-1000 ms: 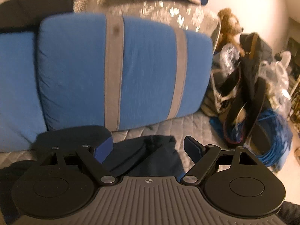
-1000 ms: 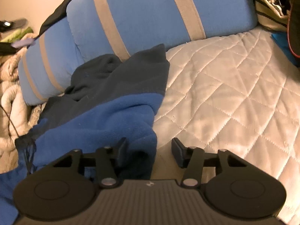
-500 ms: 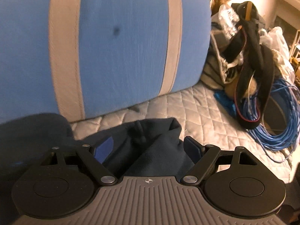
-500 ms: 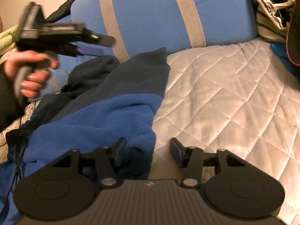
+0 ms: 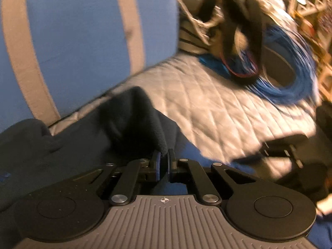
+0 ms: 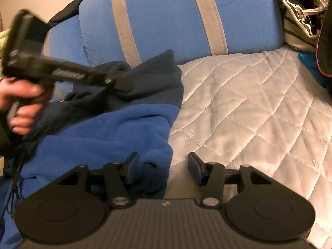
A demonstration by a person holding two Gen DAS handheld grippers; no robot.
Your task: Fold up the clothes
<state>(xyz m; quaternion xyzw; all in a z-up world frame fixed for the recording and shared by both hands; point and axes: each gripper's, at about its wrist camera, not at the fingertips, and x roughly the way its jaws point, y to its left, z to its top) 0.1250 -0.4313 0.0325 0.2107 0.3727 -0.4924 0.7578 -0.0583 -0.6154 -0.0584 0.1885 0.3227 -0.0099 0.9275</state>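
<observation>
A fleece garment lies crumpled on the quilted cover, with a bright blue part point(image 6: 116, 137) toward me and a navy part point(image 6: 157, 83) behind it, against the cushions. My left gripper point(image 5: 164, 161) is shut, and a raised fold of the navy fleece point(image 5: 132, 120) is pinched between its pads. In the right wrist view the left gripper point(image 6: 124, 86) comes in from the left, its tip buried in the navy cloth. My right gripper point(image 6: 163, 162) is open low over the garment's right edge. Blue fleece lies between its jaws against the left finger, unpressed.
Blue cushions with grey stripes point(image 6: 176, 16) stand behind the garment. The grey quilted cover point(image 6: 249, 114) stretches out to the right. A striped bag point(image 6: 298, 31) and a coil of blue cable point(image 5: 290, 87) sit at the far right. A person's hand point(image 6: 22, 108) holds the left gripper's handle.
My left gripper came down onto the navy part of the fleece and its jaws closed on a fold. It came into the right wrist view. My right gripper's jaws stand slightly wider.
</observation>
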